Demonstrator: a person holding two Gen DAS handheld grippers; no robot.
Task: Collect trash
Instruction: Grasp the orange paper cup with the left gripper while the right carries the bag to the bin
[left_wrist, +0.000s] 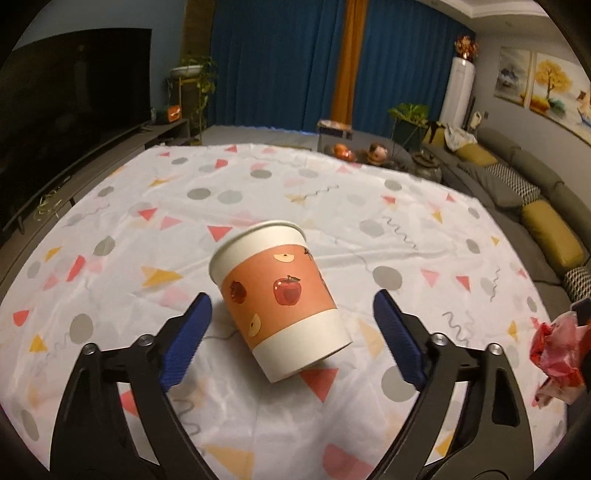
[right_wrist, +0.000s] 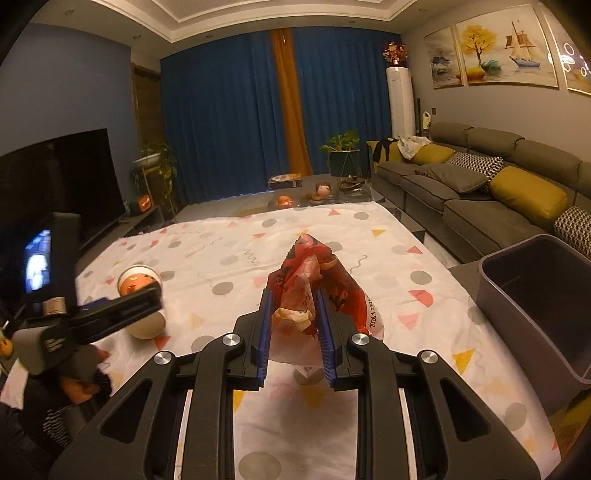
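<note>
With the right gripper (right_wrist: 293, 314) clamped on a crumpled red wrapper (right_wrist: 314, 280) held clear of the cloth, apparently for the grey bin (right_wrist: 535, 306) alongside, the left gripper (left_wrist: 291, 325) straddles the toppled cup (left_wrist: 280, 299), jaws wide, untouching.

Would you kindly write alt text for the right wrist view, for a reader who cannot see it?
The right gripper is shut on a crumpled red snack wrapper, lifted above a patterned tablecloth. A grey bin stands to the right; at left, the left gripper reaches toward a paper cup lying on its side.
</note>
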